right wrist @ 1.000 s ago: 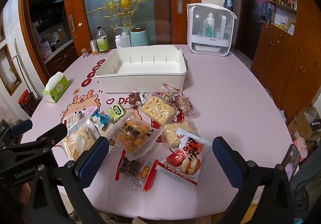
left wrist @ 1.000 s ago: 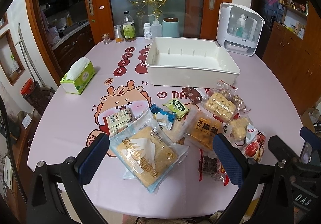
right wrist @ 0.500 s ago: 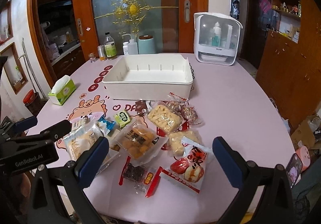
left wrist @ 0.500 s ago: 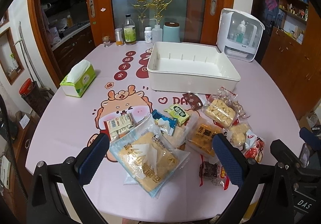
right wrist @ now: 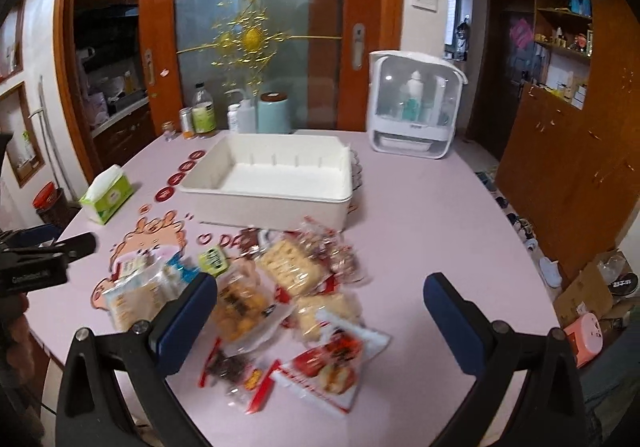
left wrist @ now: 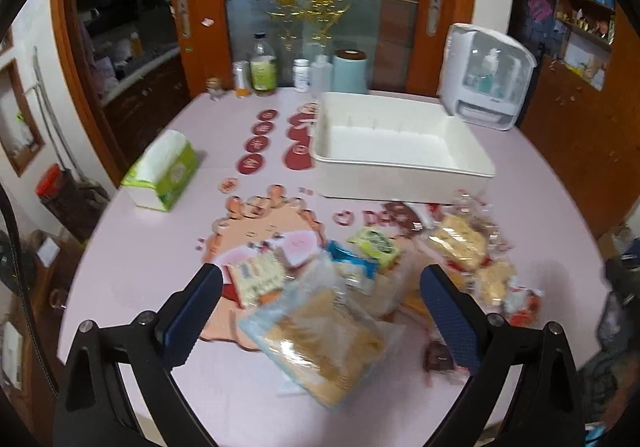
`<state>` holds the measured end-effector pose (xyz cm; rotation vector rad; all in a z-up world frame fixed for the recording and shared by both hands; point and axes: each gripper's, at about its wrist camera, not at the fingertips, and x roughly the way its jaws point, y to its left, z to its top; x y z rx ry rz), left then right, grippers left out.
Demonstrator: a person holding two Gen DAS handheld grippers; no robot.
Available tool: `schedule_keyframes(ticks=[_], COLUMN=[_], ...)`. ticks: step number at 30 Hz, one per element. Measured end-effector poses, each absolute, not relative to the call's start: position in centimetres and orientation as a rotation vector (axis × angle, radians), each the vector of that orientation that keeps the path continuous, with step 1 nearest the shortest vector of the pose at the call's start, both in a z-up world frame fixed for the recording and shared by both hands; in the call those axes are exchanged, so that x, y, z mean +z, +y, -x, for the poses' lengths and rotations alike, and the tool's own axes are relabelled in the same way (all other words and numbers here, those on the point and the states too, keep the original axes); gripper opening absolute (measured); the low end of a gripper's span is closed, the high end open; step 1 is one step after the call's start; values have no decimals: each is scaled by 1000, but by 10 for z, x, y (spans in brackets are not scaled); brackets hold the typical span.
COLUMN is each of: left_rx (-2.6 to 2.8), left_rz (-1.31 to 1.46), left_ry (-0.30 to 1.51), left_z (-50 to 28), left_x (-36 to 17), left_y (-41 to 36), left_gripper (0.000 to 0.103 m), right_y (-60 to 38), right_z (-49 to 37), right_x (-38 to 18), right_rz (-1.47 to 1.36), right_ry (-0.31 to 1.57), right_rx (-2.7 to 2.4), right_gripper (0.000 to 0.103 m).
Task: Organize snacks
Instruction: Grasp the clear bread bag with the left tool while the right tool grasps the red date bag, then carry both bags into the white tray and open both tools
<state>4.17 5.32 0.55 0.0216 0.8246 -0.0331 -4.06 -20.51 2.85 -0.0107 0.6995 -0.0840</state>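
Note:
A loose pile of snack packets lies on the pink table in front of an empty white bin (left wrist: 400, 175). My left gripper (left wrist: 320, 279) hovers over the pile's left end with its jaws closing. A big clear bag of yellow cakes (left wrist: 324, 335) lies under and between them, untouched by the pads. A small green packet (left wrist: 374, 243) sits just beyond. My right gripper (right wrist: 320, 283) hangs open above the pile's right end, over a red apple-print packet (right wrist: 332, 367) and a bag of orange pastries (right wrist: 240, 307). The white bin (right wrist: 272, 211) stands behind them.
A green tissue box (left wrist: 164, 171) sits at the table's left. Bottles and jars (left wrist: 264, 67) line the far edge beside a white cabinet with a clear door (left wrist: 488, 83). Wooden cupboards stand to the right, with cardboard boxes (right wrist: 592, 287) on the floor.
Both grippers have risen and drawn back a little from the pile, so the table sits lower in each view. The left fingers stand slightly closer together. No snack has moved.

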Motion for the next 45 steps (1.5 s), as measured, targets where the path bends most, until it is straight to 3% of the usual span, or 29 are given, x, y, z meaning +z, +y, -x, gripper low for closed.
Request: schedule_keyframes(ticks=[8, 16, 30, 33, 38, 43, 45], left_rx=[-1, -45, -121, -122, -119, -108, -112], left_rz=[-94, 84, 365, 389, 363, 307, 282], left_ry=[981, 1104, 1204, 1193, 1128, 1060, 1032], left_z=[-53, -53, -84, -91, -89, -81, -75], left_x=[-60, -120, -166, -169, -157, -142, -134], left_y=[61, 88, 96, 94, 93, 94, 95], left_gripper=[99, 98, 98, 98, 64, 51, 48], right_y=[-250, -262, -249, -245, -240, -233, -230], right_z=[16, 5, -16, -19, -19, -16, -14], right_x=[-26, -94, -142, -148, -148, -143, -141], right_rz=[-77, -196, -253, -256, -234, -180, -180], right_ry=[878, 1065, 1168, 1184, 1186, 1170, 1169], right_rx=[-144, -105, -67, -50, -48, -46, -36], right_gripper=[103, 103, 102, 96, 82, 73, 65])
